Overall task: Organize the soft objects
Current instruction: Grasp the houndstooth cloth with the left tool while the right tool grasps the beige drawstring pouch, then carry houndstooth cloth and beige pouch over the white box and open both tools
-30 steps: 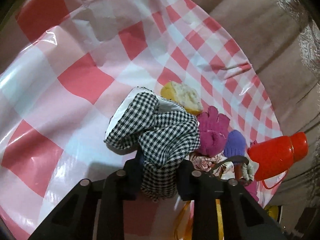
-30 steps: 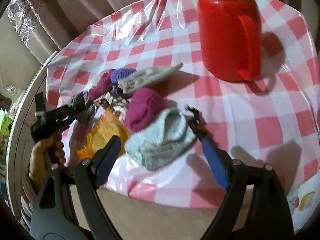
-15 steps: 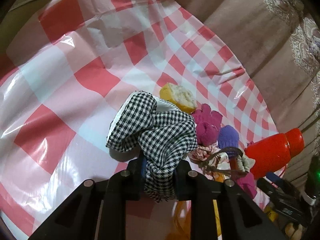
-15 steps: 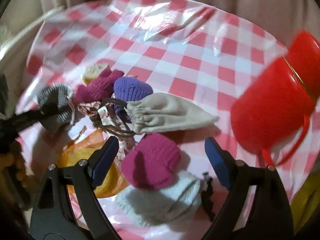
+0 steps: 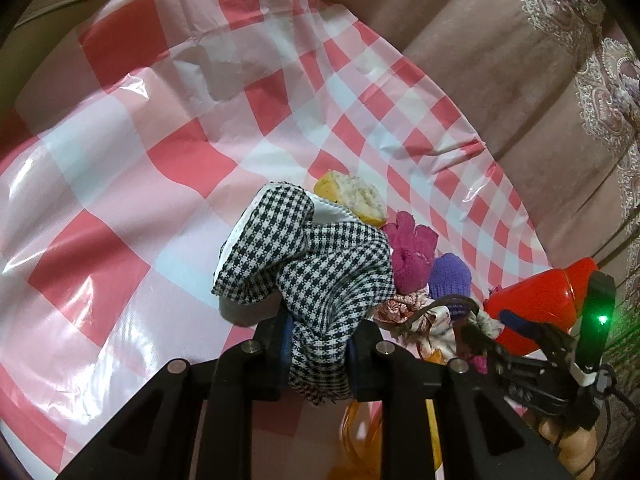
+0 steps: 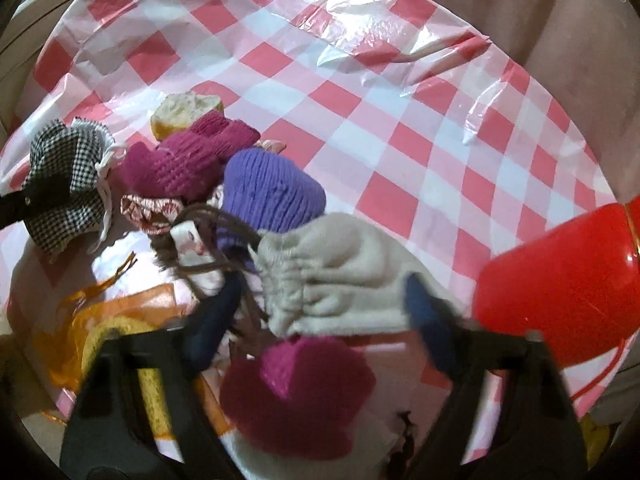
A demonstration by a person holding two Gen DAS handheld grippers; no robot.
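My left gripper is clamped on the checked cloth, which bunches up out of the narrow jaws and hangs just over the tablecloth at the left edge of the pile. My right gripper straddles the grey pouch; its jaws are closing, with the gathered neck of the pouch between them. The picture is blurred there, so I cannot tell whether the pads press the fabric yet.

The rest of the pile lies close together: the purple knit touches the pouch on its far side, the magenta glove lies beyond that, a second magenta knit sits right under my right jaws, and a brown cord loops across beside my left blue pad. A sponge sits at the far edge, a red flask to the right.

I judge the step in hand to be taking one soft item in each gripper; sorting has barely begun, since most pieces are heaped. Next, my right jaws need to close on the pouch alone and lift straight up. The cord could snag and drag neighbours along, and the flask stands near enough to knock.
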